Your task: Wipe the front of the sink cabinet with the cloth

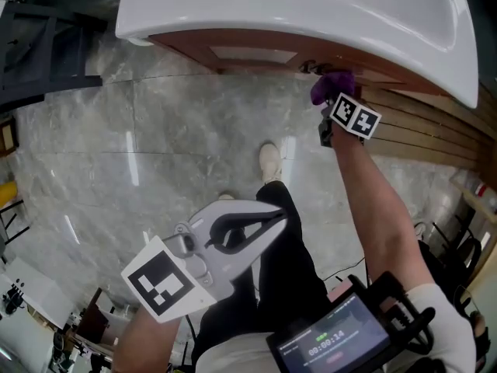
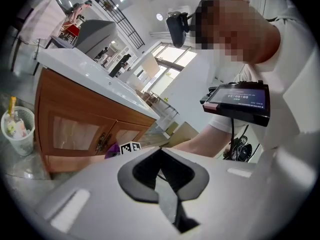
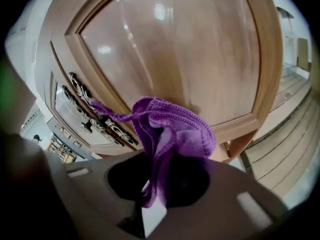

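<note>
Close up, the right gripper [image 3: 155, 184] has its jaws clamped on the purple cloth [image 3: 175, 129]. The cloth bunches against the wooden cabinet door [image 3: 175, 49] beside the metal handles [image 3: 95, 114], seemingly touching the panel. Well apart from the white sink [image 1: 311, 6], the left gripper [image 1: 273, 221] hangs over the marble floor [image 1: 155, 146], jaws closed on nothing.

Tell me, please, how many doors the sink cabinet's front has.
2: one door nearer the waste bin, the other directly before the cloth in the right gripper. No more seem hidden.
</note>
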Available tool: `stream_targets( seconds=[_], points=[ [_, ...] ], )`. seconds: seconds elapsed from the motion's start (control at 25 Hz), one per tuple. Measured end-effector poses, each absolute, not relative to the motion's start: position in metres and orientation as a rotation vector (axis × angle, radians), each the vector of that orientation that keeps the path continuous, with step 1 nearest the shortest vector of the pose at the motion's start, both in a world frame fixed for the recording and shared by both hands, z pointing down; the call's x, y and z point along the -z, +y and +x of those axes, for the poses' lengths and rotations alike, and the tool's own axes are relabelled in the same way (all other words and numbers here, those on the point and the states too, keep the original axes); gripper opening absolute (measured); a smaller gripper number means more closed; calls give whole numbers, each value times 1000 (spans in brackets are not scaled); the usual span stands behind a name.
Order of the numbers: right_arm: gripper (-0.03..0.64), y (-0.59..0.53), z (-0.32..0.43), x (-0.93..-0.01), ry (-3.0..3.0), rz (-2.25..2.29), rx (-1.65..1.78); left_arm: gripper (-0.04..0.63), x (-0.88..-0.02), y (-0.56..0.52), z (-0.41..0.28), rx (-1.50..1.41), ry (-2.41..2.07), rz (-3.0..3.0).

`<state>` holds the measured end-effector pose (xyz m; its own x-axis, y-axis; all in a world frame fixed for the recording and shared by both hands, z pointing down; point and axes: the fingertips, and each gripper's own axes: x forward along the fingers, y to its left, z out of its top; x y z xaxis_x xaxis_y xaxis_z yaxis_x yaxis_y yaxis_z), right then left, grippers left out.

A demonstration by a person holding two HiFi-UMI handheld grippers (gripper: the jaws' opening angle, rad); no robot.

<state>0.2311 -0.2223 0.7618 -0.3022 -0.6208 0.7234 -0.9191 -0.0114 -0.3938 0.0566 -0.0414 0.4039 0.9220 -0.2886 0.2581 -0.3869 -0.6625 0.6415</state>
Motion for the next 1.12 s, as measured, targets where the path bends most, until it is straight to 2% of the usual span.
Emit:
stream_targets(
  seconds=[0.6, 1.12],
  points=[
    [72, -218, 115, -763, -2007, 1451, -1206, 5, -401, -22, 2, -93, -651, 2302],
    [72, -227, -50, -758, -2169, 1128, -1124, 5, -404, -14, -62, -28, -829, 2254]
  ],
)
